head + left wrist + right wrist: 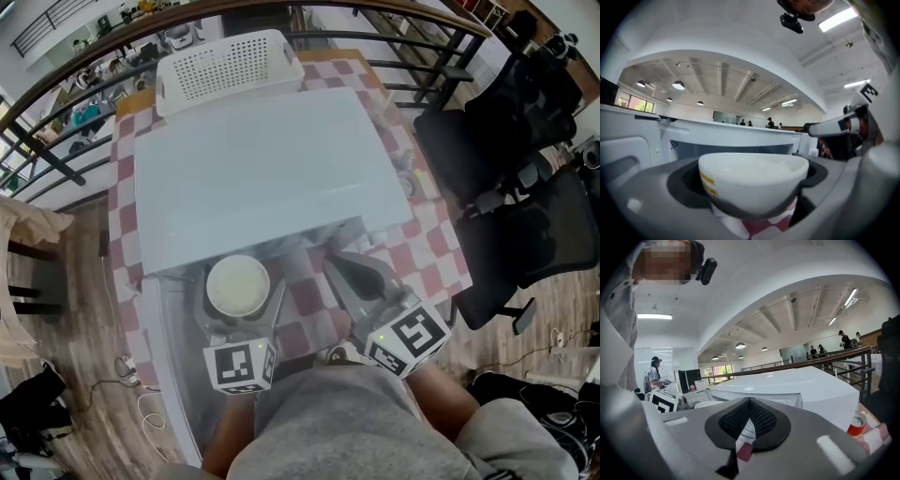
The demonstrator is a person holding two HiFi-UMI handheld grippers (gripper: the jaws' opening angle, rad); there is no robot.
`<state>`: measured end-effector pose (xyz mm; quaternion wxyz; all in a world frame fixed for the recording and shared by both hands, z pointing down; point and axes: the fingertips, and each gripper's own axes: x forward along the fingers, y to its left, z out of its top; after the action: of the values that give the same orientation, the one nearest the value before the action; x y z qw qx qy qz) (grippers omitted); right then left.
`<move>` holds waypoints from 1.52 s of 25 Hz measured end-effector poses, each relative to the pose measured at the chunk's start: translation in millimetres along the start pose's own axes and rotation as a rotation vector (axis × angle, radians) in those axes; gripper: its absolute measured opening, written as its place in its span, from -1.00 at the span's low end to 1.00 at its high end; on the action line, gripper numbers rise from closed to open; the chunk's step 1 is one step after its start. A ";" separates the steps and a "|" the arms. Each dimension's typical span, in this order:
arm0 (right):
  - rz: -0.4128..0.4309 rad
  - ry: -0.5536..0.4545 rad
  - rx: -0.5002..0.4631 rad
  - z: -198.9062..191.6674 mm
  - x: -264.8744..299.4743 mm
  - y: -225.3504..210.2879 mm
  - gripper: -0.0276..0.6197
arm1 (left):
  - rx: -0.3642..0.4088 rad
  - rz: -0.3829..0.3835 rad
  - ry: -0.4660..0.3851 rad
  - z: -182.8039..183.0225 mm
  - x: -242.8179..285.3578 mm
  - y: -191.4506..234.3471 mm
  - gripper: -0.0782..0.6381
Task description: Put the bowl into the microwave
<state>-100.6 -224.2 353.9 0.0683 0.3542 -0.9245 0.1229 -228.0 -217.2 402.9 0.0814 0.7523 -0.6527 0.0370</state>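
Note:
My left gripper (238,306) is shut on a white bowl (237,285), its jaws clasping the bowl's sides just in front of the white microwave (262,169). In the left gripper view the bowl (754,180) fills the space between the jaws (751,190), with yellow marks on its side, and the microwave's front (740,136) lies right behind it. The microwave's door (173,375) seems swung open at the left. My right gripper (343,268) is shut on nothing, right of the bowl, with its pads (761,420) pressed together.
The microwave stands on a red-and-white checkered table (433,255). A white perforated basket (230,66) sits behind it. Black office chairs (511,187) stand to the right and a railing (394,37) runs behind. A red-and-white cup (857,424) is beside the microwave.

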 end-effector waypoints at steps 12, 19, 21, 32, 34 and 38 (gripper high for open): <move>-0.019 0.017 -0.002 -9.2 -4.9 -0.4 -0.92 | 0.031 -0.020 0.056 -34.0 19.3 4.0 0.72; -0.021 0.032 0.004 -14.7 -0.9 0.0 -0.91 | 0.033 -0.006 0.090 -49.3 34.7 12.0 0.72; -0.020 0.036 0.005 -16.0 -0.8 0.7 -0.91 | 0.040 -0.002 0.098 -52.6 39.1 14.5 0.72; -0.011 0.050 0.009 -24.0 4.0 4.5 -0.91 | 0.085 0.026 0.138 -71.7 64.2 27.3 0.72; -0.013 0.051 0.013 -24.6 3.8 3.5 -0.92 | 0.094 0.032 0.147 -75.6 67.6 29.2 0.72; -0.019 0.055 0.014 -27.7 1.0 1.1 -0.92 | 0.105 0.034 0.157 -81.7 78.3 30.7 0.72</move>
<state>-101.0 -216.4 380.6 0.0925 0.3599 -0.9180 0.1387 -242.8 -283.9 498.2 0.0920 0.7391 -0.6542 0.1313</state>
